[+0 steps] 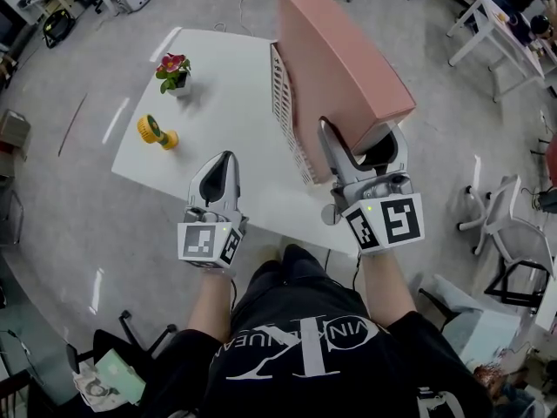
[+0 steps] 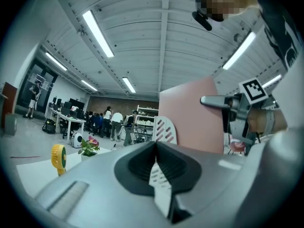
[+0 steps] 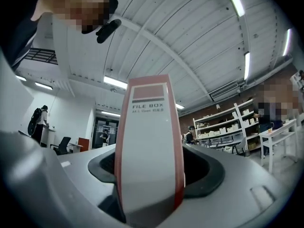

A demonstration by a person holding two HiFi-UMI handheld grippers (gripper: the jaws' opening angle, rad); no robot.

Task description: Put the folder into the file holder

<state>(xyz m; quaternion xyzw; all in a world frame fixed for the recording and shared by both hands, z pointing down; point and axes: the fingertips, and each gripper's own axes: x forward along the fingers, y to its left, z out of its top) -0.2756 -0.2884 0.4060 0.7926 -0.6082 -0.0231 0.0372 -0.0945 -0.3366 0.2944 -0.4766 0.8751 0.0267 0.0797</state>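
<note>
A big pink folder (image 1: 339,59) stands upright on the white surface (image 1: 226,77). It looks like it sits inside the white file holder (image 1: 285,111). The holder's wall with the slots is right against the folder's left side. The bottom of the folder is hidden, so I cannot see just how deep it sits.

The right hand-held gripper (image 1: 361,146) is at the near end of the folder, at its spine. The jaws are very wide apart. The spine, with the words "FILE BOX" on it, stands between them and fills almost all the space. A thin dark gap shows on one side of the spine, so the jaws do not seem to squeeze it.

The left hand-held gripper (image 1: 226,159) hangs over the near part of the surface, a little way left of the file holder. Its jaws are closed together and nothing is between them. It touches nothing.

Farther back on the left side of the surface is a small flower pot (image 1: 174,72) with red and pink flowers. A little yellow fan (image 1: 155,131) is near it, closer to the person. Both are well apart from the folder and the file holder.
</note>
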